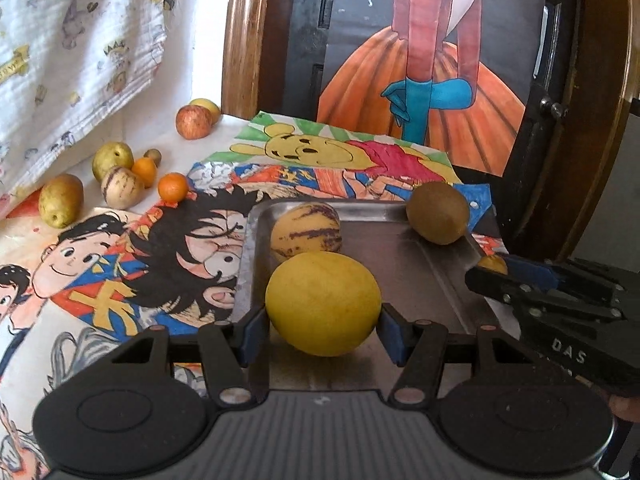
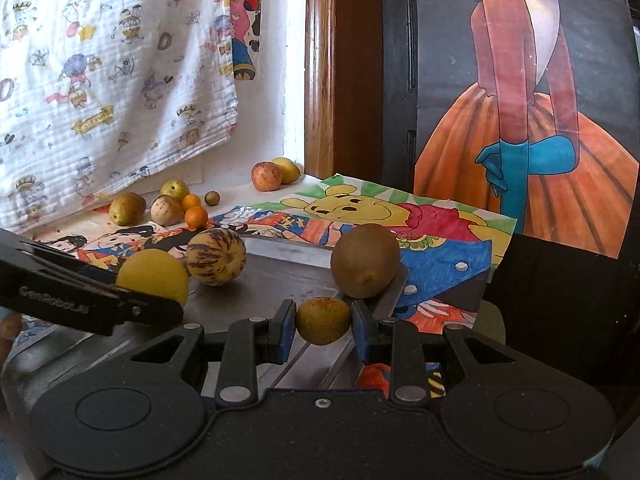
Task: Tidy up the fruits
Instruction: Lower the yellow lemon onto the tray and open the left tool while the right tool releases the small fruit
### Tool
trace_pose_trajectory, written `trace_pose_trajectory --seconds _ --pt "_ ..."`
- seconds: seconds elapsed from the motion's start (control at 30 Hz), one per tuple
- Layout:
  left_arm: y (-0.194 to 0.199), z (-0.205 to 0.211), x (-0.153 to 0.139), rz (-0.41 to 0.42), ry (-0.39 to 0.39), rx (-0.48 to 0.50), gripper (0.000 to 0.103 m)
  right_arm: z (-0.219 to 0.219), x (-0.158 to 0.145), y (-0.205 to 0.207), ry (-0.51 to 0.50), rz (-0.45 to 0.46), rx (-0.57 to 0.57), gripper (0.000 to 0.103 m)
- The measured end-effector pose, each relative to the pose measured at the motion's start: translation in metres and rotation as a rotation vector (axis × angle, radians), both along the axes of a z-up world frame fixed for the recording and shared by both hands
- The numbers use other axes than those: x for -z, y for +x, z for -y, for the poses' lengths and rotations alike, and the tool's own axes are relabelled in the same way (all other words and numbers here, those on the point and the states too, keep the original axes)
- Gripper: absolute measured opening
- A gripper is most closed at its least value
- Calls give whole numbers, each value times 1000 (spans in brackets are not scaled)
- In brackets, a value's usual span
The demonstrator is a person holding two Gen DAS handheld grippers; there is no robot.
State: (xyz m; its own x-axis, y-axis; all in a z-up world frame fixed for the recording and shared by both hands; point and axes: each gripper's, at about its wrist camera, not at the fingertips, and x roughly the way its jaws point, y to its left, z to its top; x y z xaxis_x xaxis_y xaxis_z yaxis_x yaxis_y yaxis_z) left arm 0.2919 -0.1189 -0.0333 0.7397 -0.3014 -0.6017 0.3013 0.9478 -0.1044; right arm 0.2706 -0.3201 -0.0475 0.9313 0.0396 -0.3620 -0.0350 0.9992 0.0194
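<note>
left gripper (image 1: 322, 320): fingers (image 1: 250, 332) part-way apart, blue pads pressed on either side of a large yellow fruit (image 1: 323, 302). the fruit sits over the near end of the metal tray (image 1: 420, 280); whether it touches the tray floor, cannot tell.

right gripper (image 2: 323, 326): fingers (image 2: 286, 330) nearly together, clamped on a small speckled yellow-brown fruit (image 2: 323, 320), held at the tray's near right edge. in the left wrist view this gripper comes in from the right, only a bit of its fruit showing at the tip.

on the tray: a striped pale melon-like fruit (image 1: 306, 232) just behind the yellow one, and a brown kiwi (image 1: 438, 213) at the far right corner against the rim.

tray rests on cartoon drawings (image 1: 160, 248) spread over the surface (image 1: 192, 148); a yellow bear drawing (image 1: 320, 152) lies beyond it.

further back left, along the hanging printed cloth (image 1: 80, 40), loose fruit: two yellow-green pears (image 1: 62, 200), a second striped fruit (image 1: 122, 186), two small oranges (image 1: 173, 187), a small brown fruit (image 1: 153, 156), a red apple (image 1: 194, 121) with a yellow fruit (image 1: 208, 107) touching it behind.

back wall: a painted figure in an orange skirt (image 1: 420, 112).
</note>
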Motion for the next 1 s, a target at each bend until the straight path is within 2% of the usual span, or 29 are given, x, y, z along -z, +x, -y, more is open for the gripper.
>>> trace_pose_trajectory --seconds 0.53,0.73,0.8,0.83,1.0 --pt "1 1 1 -6 -1 7 64 -7 8 1 4 -7 -6 33" --pt "0 1 2 -9 -6 6 65 -8 5 -9 9 11 -9 43" --pt "-2 0 1 -12 -9 7 65 -8 4 -13 9 15 -8 50" --pt "-3 0 1 -13 -8 7 66 -8 3 -16 7 14 0 58" --pt "-11 -6 -8 0 -42 -15 82 -2 -8 -37 41 32 26 67"
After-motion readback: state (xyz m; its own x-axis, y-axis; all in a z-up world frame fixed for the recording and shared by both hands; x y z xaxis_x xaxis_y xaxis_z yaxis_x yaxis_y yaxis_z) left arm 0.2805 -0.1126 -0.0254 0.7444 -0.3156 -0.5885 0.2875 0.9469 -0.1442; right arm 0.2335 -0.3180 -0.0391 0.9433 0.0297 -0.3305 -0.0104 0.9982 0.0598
